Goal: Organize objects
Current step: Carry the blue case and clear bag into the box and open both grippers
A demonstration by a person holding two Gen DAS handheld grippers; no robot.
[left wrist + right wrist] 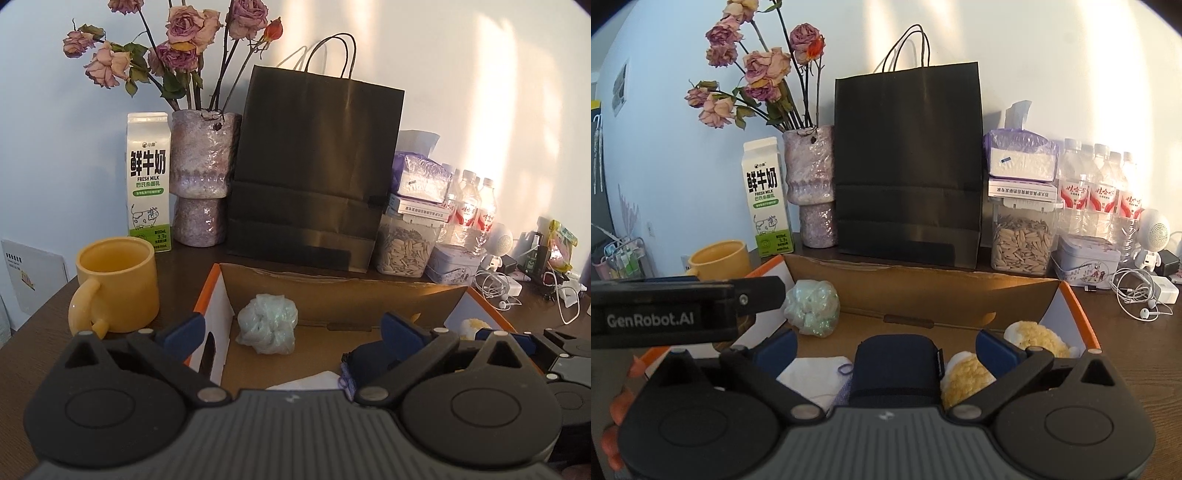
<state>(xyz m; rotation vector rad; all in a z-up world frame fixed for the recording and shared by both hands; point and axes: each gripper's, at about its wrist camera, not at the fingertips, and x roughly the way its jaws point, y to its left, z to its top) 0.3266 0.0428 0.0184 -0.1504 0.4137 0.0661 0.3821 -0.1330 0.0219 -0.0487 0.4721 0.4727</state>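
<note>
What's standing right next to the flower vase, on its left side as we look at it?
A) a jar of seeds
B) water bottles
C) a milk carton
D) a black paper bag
C: the milk carton stands immediately left of the vase; the black bag is on the vase's right.

This is looking like someone's home. A vase of dried roses [809, 184], a milk carton [767, 199] and a yellow mug [718, 258] are sitting on a dark wooden bench [1137, 354] by a plain wall. Water bottles [1097, 195], a jar of seeds [1021, 243] and earphones [1137, 295] are crowding one end.
</note>
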